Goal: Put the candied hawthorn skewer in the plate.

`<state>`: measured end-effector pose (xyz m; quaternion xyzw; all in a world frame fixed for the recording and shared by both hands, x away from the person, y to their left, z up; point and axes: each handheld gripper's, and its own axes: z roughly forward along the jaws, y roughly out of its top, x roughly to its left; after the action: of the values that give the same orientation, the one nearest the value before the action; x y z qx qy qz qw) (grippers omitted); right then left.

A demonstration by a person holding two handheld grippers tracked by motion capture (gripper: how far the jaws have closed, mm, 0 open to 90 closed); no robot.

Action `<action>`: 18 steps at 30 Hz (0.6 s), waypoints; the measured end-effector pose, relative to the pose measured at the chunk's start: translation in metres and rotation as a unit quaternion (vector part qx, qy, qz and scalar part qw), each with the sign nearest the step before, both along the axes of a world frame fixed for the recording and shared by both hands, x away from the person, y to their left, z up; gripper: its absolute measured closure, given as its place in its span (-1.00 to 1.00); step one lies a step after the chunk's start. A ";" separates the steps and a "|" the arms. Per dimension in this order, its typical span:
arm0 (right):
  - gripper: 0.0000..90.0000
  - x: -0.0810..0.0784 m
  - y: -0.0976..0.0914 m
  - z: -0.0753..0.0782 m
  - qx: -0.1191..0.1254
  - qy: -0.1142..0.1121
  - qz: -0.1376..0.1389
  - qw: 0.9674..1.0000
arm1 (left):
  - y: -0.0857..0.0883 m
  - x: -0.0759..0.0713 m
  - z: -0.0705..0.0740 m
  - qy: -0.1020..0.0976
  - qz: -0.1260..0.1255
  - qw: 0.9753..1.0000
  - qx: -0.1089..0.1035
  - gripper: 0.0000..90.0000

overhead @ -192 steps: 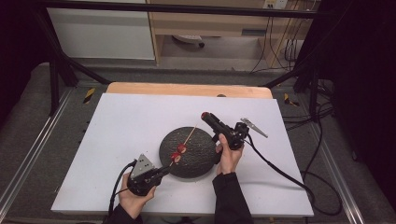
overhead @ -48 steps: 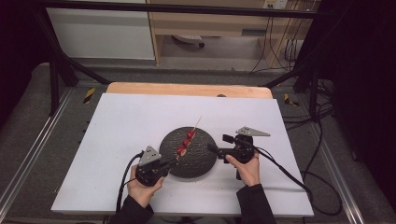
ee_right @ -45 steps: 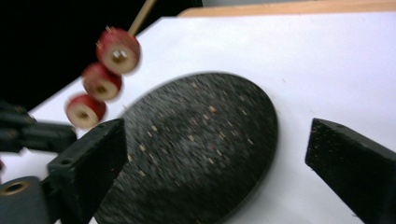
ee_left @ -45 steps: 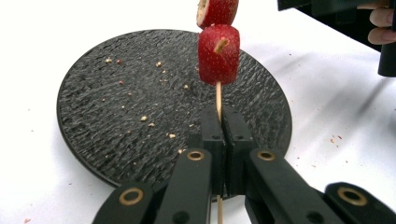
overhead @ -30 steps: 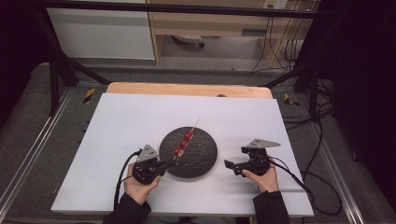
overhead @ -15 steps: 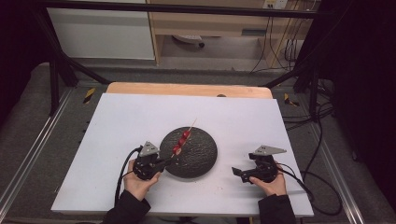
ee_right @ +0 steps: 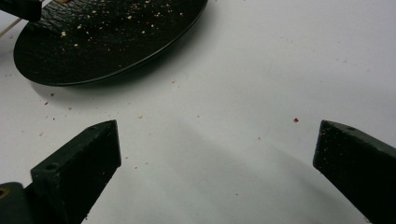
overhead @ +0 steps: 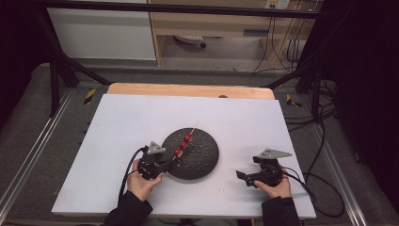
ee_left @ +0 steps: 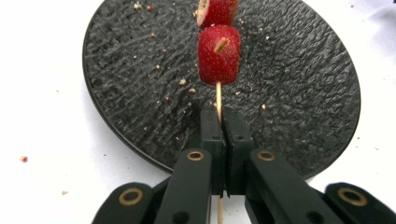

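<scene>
A thin wooden skewer (ee_left: 218, 95) threaded with red strawberry pieces (ee_left: 219, 54) slants up over a round black plate (ee_left: 299, 93). My left gripper (ee_left: 222, 119) is shut on the skewer's bare lower end, at the plate's near-left rim (overhead: 164, 162). In the high view the strawberries (overhead: 183, 144) sit above the plate (overhead: 202, 155). My right gripper (overhead: 241, 175) rests on the white table right of the plate, jaws spread wide with nothing between them (ee_right: 217, 149). The plate's edge (ee_right: 116, 60) lies ahead of it at upper left.
The white tabletop (overhead: 141, 117) carries small red and brown crumbs around the plate. A wooden strip (overhead: 188, 89) runs along its far edge. Cables (overhead: 310, 179) trail off to the right. Dark frame legs and a shelf stand beyond.
My right gripper let go of the skewer, drew back from the plate to the right and came to rest on the table, open. The left gripper kept hold of the skewer.
</scene>
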<state>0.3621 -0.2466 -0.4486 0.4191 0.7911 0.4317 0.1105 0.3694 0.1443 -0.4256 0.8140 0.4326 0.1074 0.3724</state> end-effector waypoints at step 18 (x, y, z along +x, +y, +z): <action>-0.96 -0.001 -0.003 -0.001 0.007 0.002 0.000 1.000 | -0.022 0.006 -0.002 0.018 0.004 0.998 0.056 0.96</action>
<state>0.3610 -0.2498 -0.4491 0.4208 0.7882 0.4364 0.1065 0.3749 0.1219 -0.4276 0.8337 0.4355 0.1183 0.3182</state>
